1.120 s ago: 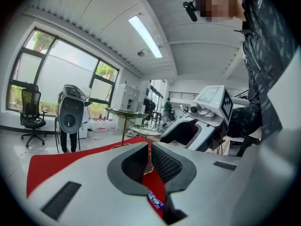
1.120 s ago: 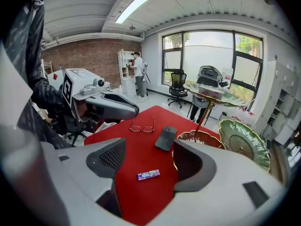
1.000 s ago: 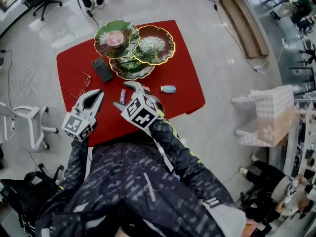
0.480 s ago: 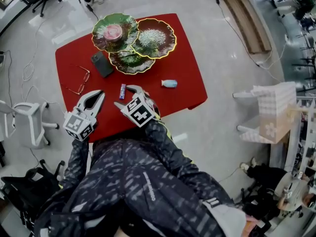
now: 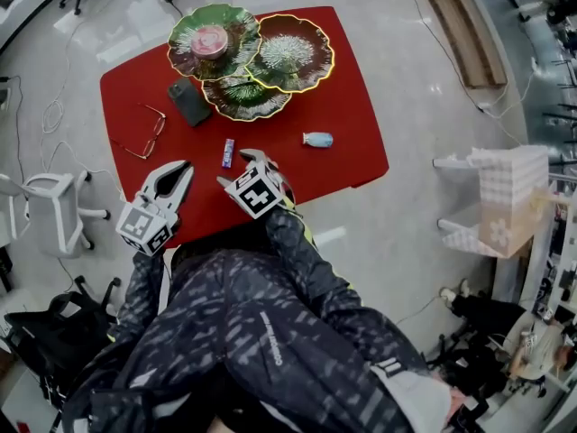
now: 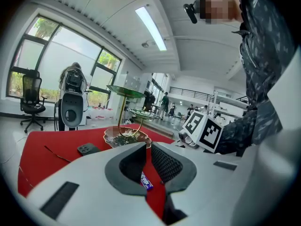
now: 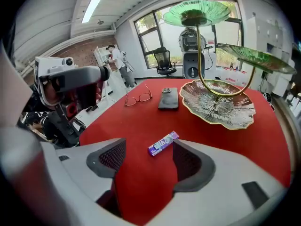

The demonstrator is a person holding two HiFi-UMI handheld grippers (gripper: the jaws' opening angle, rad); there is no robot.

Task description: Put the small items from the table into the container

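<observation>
A purple candy pack (image 5: 228, 152) lies on the red table (image 5: 352, 165), and a small blue bottle (image 5: 317, 139) lies to its right. My right gripper (image 5: 238, 170) is open just short of the pack. In the right gripper view the candy pack (image 7: 163, 143) lies flat just past the open right gripper (image 7: 149, 158). My left gripper (image 5: 177, 170) hovers at the table's near left edge, shut and empty. Through the slit of the left gripper (image 6: 147, 147) the candy pack (image 6: 146, 181) shows. The three-tier leaf dish stand (image 5: 242, 97) stands at the far side.
A dark phone (image 5: 189, 104) and a pair of glasses (image 5: 144, 133) lie on the left half of the table. A pink item (image 5: 209, 41) sits on the top leaf dish. White chairs (image 5: 41, 215) stand on the floor to the left, with cables around.
The head view has shifted, so the table sits higher in the picture. The candy pack now lies slightly farther ahead of the right jaws. The left gripper has hardly moved.
</observation>
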